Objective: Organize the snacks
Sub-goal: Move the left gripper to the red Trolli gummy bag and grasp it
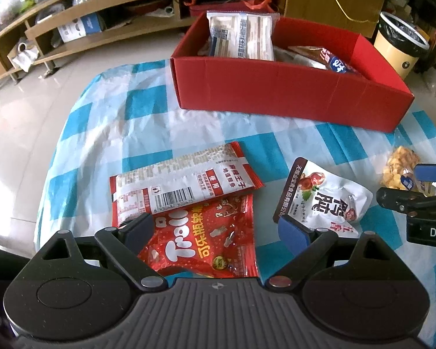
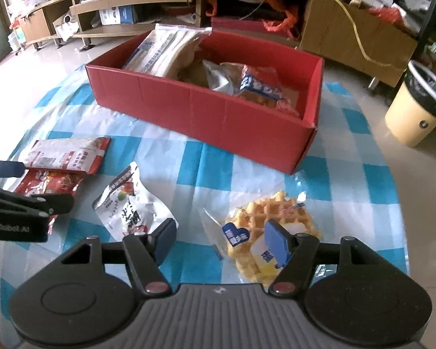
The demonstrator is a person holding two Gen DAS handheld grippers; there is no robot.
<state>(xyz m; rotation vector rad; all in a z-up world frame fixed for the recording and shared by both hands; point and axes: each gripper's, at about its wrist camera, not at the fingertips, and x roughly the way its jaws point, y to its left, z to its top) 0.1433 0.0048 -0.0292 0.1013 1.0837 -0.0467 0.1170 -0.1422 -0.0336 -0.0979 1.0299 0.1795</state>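
Observation:
A red box (image 1: pixel 276 87) (image 2: pixel 206 107) at the far side of the table holds a white packet (image 1: pixel 241 35) and other snacks. My left gripper (image 1: pixel 215 232) is open over a red Trolli packet (image 1: pixel 206 244), with a red-and-white packet (image 1: pixel 183 180) just beyond it. A white date packet (image 1: pixel 319 197) (image 2: pixel 133 203) lies between the grippers. My right gripper (image 2: pixel 221 241) is open above a bagged waffle (image 2: pixel 264 226), which also shows in the left wrist view (image 1: pixel 398 168).
The table wears a blue-and-white checked cloth (image 1: pixel 130 122). A cream bin (image 2: pixel 415 107) stands on the floor at right. Low wooden shelves (image 1: pixel 58 29) and a cardboard box (image 2: pixel 357 29) stand behind the table.

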